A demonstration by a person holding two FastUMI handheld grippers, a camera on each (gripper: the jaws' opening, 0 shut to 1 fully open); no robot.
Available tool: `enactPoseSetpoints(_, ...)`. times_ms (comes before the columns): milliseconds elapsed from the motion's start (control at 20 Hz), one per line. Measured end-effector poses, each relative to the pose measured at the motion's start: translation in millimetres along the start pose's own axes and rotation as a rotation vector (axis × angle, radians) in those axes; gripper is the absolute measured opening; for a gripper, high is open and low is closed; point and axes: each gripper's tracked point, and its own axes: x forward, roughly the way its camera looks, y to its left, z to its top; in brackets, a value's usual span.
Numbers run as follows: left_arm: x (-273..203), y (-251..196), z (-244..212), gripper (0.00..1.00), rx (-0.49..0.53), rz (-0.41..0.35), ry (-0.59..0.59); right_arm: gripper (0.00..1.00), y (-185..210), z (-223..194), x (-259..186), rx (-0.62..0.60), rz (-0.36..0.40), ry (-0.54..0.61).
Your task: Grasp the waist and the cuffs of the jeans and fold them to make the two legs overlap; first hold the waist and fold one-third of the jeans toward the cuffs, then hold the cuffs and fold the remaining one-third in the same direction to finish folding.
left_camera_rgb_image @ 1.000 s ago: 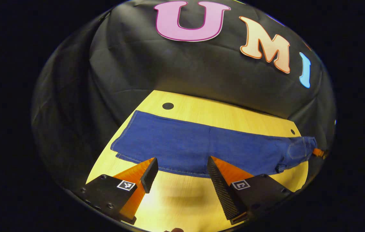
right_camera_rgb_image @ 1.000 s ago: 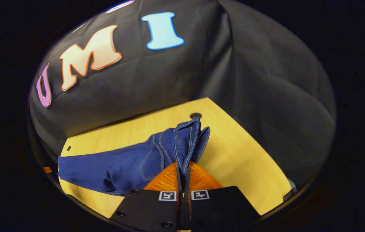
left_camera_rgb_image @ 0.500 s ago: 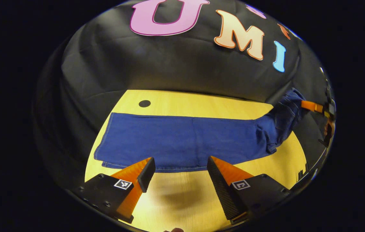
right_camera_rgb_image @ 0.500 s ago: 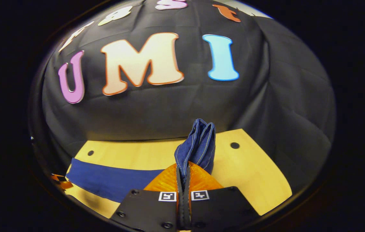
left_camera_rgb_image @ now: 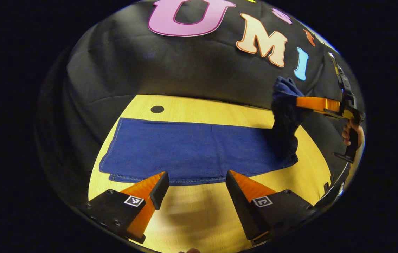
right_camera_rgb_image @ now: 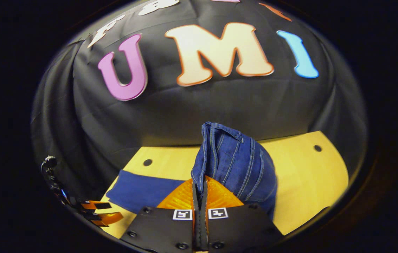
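The blue jeans (left_camera_rgb_image: 192, 149) lie lengthwise on the yellow wooden table (left_camera_rgb_image: 202, 107), legs overlapped, cuffs at the left in the left gripper view. Their waist end (left_camera_rgb_image: 285, 105) is raised off the table at the right, with my right gripper (left_camera_rgb_image: 299, 102) shut on it. In the right gripper view the bunched waist (right_camera_rgb_image: 230, 158) stands up from between the closed fingers of my right gripper (right_camera_rgb_image: 200, 186). My left gripper (left_camera_rgb_image: 195, 181) is open, hovering just before the jeans' near edge, with nothing between its fingers.
A hand (left_camera_rgb_image: 352, 131) holds the right gripper's handle at the far right. Black cloth walls close in the table behind and at both sides. Small dark holes (left_camera_rgb_image: 157, 109) mark the tabletop's far corners. In the right gripper view the left gripper (right_camera_rgb_image: 97, 211) sits low left.
My right gripper has lifted the waist higher off the table and carried it leftward toward the cuffs. My left gripper has barely moved and stayed open.
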Motion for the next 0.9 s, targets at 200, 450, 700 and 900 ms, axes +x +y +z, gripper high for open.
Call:
enactPoseSetpoints(200, 1.4, 16.9, -7.7, 0.96, -0.025, 0.012, -0.003, 0.03, 48.2, -72.5, 44.8, -0.002, 0.080, 0.123)
enactPoseSetpoints(450, -0.5, 44.8, -13.0, 0.96, -0.056, 0.049, -0.014, 0.02, 56.2, -137.4, 88.0, -0.069, 0.052, 0.263)
enactPoseSetpoints(700, -5.1, 79.5, -8.2, 0.96, -0.086, 0.109, -0.037, 0.10, 66.0, -131.7, 81.7, -0.028, 0.084, 0.262)
enactPoseSetpoints(900, -3.4, 122.5, -9.5, 0.96, -0.110, 0.168, -0.026, 0.56, 75.9, -117.8, 67.5, -0.001, 0.148, 0.240)
